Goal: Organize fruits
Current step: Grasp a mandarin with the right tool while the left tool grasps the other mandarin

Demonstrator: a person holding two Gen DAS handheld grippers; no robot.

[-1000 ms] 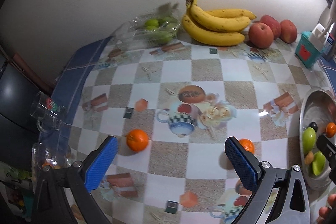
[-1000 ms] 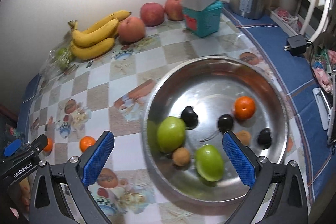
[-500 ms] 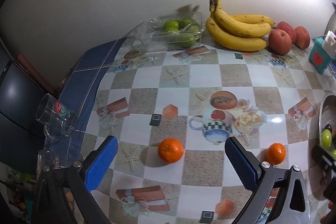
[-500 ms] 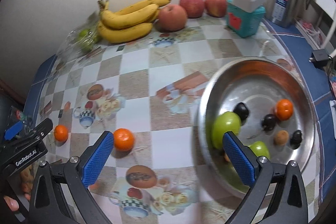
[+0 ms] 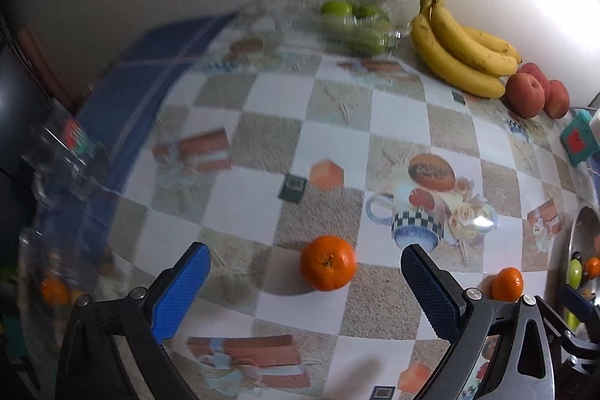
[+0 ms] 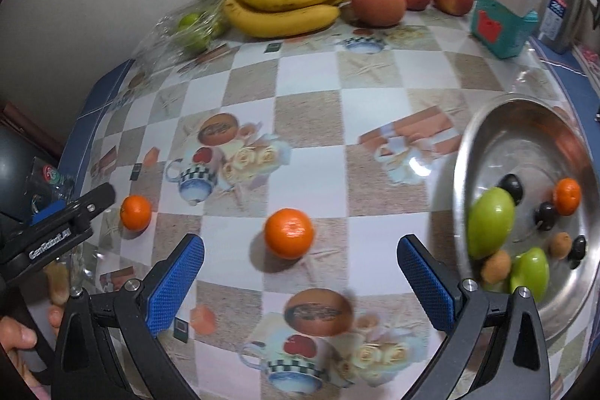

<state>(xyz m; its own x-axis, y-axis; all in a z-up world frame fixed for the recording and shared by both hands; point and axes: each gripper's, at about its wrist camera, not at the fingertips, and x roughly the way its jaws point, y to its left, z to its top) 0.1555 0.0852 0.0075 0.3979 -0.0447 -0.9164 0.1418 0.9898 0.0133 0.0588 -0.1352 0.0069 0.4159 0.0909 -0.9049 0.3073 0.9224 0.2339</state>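
Observation:
Two mandarins lie on the checked tablecloth. One mandarin (image 5: 328,263) sits just ahead of my left gripper (image 5: 303,250), which is open, and roughly centred between its blue pads. The other mandarin (image 6: 288,232) lies on the cloth between the blue pads of my open right gripper (image 6: 300,242), slightly ahead of them. Neither gripper touches fruit. A steel bowl (image 6: 525,115) to the right holds two green fruits, a mandarin and several small dark and brown fruits. The second mandarin (image 5: 507,283) and the bowl's rim (image 5: 579,223) also show in the left wrist view.
Bananas (image 6: 288,6), three red apples (image 6: 378,0) and a clear box of green fruit (image 6: 191,25) line the back wall. A teal box with a white plug (image 6: 498,25) and a steel flask (image 6: 562,6) stand at the back right. Glass mugs (image 5: 63,152) stand at the left table edge.
The right gripper has swung left from above the bowl to the mandarin on the cloth. The left gripper has shifted left too, bringing its mandarin between the fingers. Both stayed open.

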